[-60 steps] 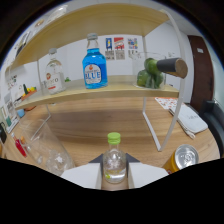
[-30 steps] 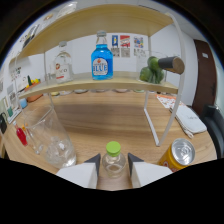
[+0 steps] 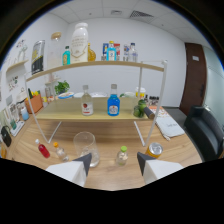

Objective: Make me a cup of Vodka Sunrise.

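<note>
A small clear bottle with a green cap (image 3: 121, 156) stands on the wooden table (image 3: 165, 137), just ahead of my gripper (image 3: 114, 163) and in line with the gap between its fingers. The gripper is open, its fingers spread wide with nothing between them. An empty clear glass (image 3: 84, 145) stands just beyond the left finger (image 3: 84, 162). A drink can (image 3: 154, 149) sits past the right finger. On the lower shelf beyond are a clear bottle with a red label (image 3: 86, 101) and a blue bottle (image 3: 113, 104).
A small red bottle (image 3: 42, 149) lies to the left of the glass. The two-level shelf (image 3: 100, 64) carries a big white jug (image 3: 79, 42) and several bottles on top. A green item (image 3: 141, 108) sits at the lower shelf's right end. A dark chair (image 3: 202, 131) stands to the right.
The gripper has let go of the green-capped bottle and drawn back and up; its fingers now stand wide apart, and the whole shelf has come into view.
</note>
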{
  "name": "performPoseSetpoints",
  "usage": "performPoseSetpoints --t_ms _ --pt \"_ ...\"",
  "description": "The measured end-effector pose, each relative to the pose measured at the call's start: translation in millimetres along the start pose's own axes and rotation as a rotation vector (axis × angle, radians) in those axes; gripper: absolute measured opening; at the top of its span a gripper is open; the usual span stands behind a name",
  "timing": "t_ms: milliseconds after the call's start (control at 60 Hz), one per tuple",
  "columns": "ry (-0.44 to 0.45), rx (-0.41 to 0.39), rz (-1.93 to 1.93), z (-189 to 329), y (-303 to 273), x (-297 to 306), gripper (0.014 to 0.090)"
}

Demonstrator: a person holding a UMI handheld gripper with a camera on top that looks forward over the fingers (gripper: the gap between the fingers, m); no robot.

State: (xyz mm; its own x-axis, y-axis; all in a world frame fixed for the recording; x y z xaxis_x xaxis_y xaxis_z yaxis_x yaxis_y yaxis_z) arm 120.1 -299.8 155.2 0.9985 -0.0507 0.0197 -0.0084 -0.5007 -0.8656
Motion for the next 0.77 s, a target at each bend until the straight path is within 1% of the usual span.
performPoseSetpoints --t_ms 167,317,767 --pt "-0.031 0.003 -0.012 -39 3 -39 0.0859" --pt "-0.024 0.007 -0.037 -62 10 -61 0.0859" --pt "-0.013 0.011 -0.041 -91 16 -87 0.0860"
